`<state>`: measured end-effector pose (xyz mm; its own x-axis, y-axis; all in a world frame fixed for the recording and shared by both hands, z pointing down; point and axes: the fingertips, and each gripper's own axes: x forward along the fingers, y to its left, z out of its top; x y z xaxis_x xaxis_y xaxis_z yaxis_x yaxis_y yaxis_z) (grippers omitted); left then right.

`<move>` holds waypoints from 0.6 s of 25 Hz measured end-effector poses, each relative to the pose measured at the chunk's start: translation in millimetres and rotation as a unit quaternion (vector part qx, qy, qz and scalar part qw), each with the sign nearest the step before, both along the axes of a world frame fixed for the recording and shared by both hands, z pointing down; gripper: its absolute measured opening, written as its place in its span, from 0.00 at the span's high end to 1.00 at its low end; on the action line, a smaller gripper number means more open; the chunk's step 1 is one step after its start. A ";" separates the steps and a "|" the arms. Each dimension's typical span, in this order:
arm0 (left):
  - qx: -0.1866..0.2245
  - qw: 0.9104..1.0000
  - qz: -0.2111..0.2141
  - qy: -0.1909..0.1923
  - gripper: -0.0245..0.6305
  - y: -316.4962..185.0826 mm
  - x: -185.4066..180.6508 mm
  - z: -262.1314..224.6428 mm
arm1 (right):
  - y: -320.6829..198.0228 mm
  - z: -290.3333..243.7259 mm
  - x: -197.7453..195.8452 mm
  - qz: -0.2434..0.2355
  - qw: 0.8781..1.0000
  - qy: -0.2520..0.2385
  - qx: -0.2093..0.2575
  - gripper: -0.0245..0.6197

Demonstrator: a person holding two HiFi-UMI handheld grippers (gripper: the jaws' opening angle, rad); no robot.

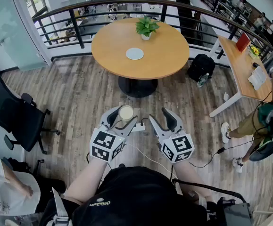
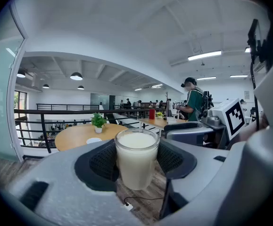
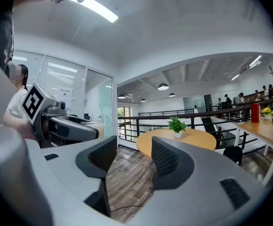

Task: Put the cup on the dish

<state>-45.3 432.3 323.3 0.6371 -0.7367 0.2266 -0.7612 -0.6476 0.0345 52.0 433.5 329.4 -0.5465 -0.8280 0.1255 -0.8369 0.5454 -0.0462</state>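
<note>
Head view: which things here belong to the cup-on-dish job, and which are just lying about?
Job: cup, full of white liquid; white dish; round table.
Lying about: potted plant; black office chair; black bag on the floor.

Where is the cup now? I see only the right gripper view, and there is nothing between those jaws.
Observer: The left hand-held gripper holds the cup upright between its jaws.
Operator: Is the cup empty?
Observer: No. The left gripper view shows white liquid almost up to its rim.
Operator: Is the dish on the round table?
Observer: Yes. In the head view, a pale dish lies near the middle of the table.
</note>
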 end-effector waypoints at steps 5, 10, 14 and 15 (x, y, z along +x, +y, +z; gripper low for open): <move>0.000 1.000 -0.003 -0.004 0.56 0.4 6.6 3.7 | 0.1 1.9 6.6 -0.004 1.000 -0.004 -0.005 0.61; -0.002 1.000 -0.005 -0.002 0.56 1.9 14.1 5.0 | 0.7 2.8 11.8 -0.009 1.000 -0.011 -0.006 0.61; -0.003 1.000 -0.009 -0.005 0.56 2.5 23.1 8.5 | 1.5 2.6 16.6 -0.018 1.000 -0.015 -0.006 0.61; -0.003 1.000 -0.011 -0.005 0.56 2.3 25.5 8.5 | 1.5 2.4 18.2 -0.019 1.000 -0.013 -0.006 0.61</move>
<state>-19.7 434.7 331.8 0.6175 -0.7495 0.2385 -0.7761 -0.6298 0.0304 70.2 435.0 331.8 -0.5812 -0.8048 0.1202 -0.8137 0.5766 -0.0738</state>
